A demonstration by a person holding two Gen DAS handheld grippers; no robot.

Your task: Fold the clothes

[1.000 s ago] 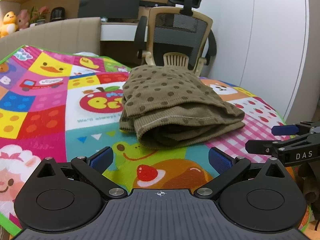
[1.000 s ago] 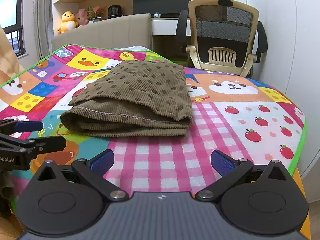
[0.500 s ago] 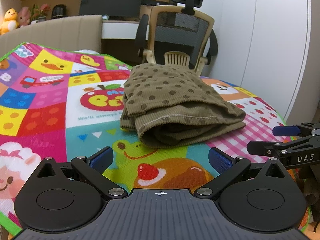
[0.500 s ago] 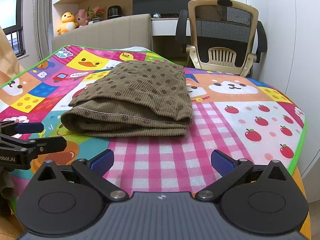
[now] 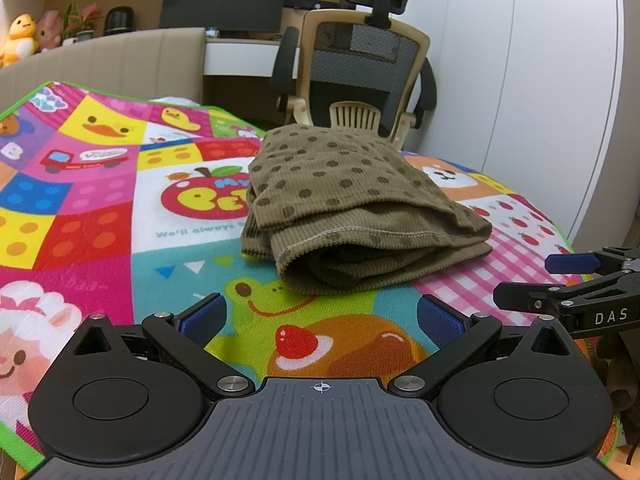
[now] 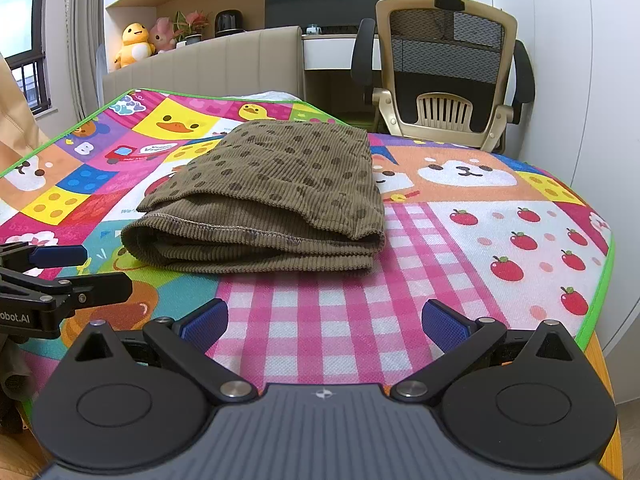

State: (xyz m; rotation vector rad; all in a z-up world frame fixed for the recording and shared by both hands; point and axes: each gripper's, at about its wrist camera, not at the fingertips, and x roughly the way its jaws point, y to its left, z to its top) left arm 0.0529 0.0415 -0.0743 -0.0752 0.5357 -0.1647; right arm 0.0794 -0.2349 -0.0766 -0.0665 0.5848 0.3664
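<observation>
Cartoon mat [image 5: 100, 216] reading "We'll always", folded garment [image 5: 352, 208], "DAS" right tool [image 5: 568, 280]

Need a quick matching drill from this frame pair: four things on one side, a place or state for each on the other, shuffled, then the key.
Things:
1. brown dotted garment
2. left gripper
3. yellow duck plush
4. office chair

Places or states:
A. on the ledge behind the headboard
B. open, holding nothing
C. folded, lying on the play mat
D. beyond the mat's far edge, by the desk

Pairs: 1-C, 2-B, 3-A, 4-D
</observation>
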